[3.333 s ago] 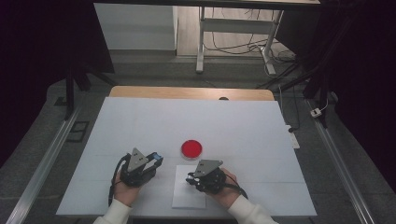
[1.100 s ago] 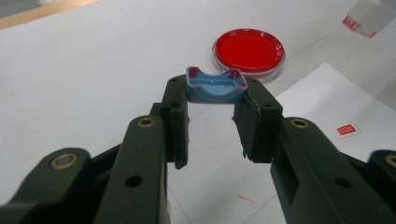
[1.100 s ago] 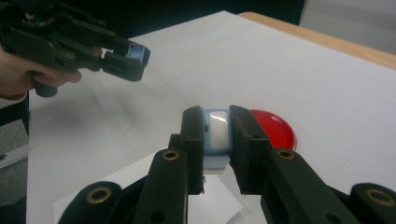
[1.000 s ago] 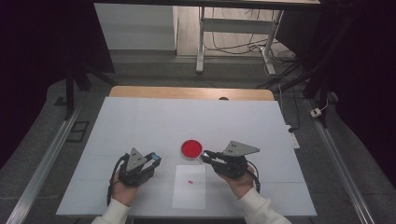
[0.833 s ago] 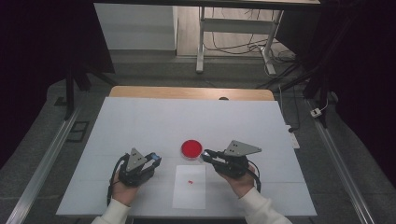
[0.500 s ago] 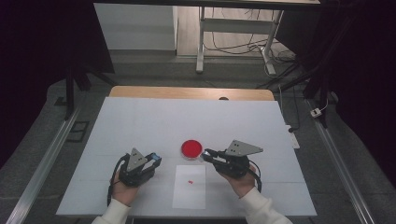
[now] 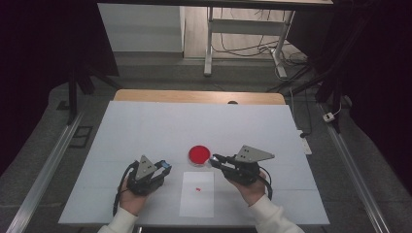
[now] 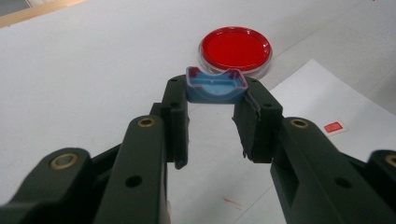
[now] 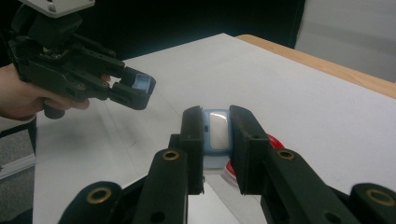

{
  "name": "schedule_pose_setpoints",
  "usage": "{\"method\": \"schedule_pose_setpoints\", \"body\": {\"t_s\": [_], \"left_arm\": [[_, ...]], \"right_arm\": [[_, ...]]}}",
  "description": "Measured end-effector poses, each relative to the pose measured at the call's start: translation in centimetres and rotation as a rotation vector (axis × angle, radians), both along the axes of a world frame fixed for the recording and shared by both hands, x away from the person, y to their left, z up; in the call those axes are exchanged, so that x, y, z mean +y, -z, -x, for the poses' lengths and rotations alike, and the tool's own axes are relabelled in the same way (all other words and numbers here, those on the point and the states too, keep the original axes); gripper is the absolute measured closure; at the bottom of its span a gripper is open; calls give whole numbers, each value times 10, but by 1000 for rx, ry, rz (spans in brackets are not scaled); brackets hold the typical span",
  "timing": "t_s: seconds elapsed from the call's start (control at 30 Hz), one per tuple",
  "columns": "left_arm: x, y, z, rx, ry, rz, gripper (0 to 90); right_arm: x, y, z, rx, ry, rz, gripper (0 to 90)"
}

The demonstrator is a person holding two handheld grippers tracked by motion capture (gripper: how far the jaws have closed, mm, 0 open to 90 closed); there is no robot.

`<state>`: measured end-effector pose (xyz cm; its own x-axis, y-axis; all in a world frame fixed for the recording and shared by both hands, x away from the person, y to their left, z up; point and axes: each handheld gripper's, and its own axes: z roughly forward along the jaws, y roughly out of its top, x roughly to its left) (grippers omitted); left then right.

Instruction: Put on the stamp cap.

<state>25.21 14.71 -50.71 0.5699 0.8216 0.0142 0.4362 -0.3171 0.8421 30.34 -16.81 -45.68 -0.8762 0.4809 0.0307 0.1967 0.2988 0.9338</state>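
Blue tray (image 8: 216,86) clamped between left gripper (image 8: 215,105) tips, before red dish (image 8: 235,49).

The blue holder (image 8: 216,87), a small open tray with a red-edged rim, sits clamped between the tips of the left claw (image 8: 215,109), above the counter (image 7: 145,126) toward its near edge and left of the middle. The pale blue piece (image 9: 217,128), rounded with a whitish glossy face, stands on edge, pinched in the right claw (image 9: 217,135) just right of the middle. The red dish (image 7: 199,155), round, shallow and clear-rimmed, lies flat between them, a little farther in from the near edge.
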Motion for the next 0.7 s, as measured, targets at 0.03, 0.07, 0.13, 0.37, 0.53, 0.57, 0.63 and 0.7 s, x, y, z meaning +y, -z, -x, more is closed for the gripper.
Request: {"method": "schedule_pose_setpoints", "body": {"t_s": [0.03,0.07,0.13,0.37,0.53,0.57,0.63,0.7], "left_arm": [[-1,0,0,1,1,-1,657],[-2,0,0,1,4,0,657],[-4,1,0,2,8,-3,657],[-13,1,-1,5,34,-2,657],[-19,2,0,4,54,-6,657],[-20,2,0,5,56,-6,657],[-21,2,0,6,62,-6,657],[-24,2,0,7,67,-9,657]], "right_arm": [[0,0,0,0,0,-1,751],[0,0,1,0,0,-2,751],[1,-1,1,0,-1,-3,751],[0,-3,4,-1,0,-8,751],[-1,-5,6,-5,6,-12,751],[-2,-5,6,-6,7,-13,751],[-1,-5,6,-7,7,-13,751],[-1,-5,7,-7,8,-18,751]]}}
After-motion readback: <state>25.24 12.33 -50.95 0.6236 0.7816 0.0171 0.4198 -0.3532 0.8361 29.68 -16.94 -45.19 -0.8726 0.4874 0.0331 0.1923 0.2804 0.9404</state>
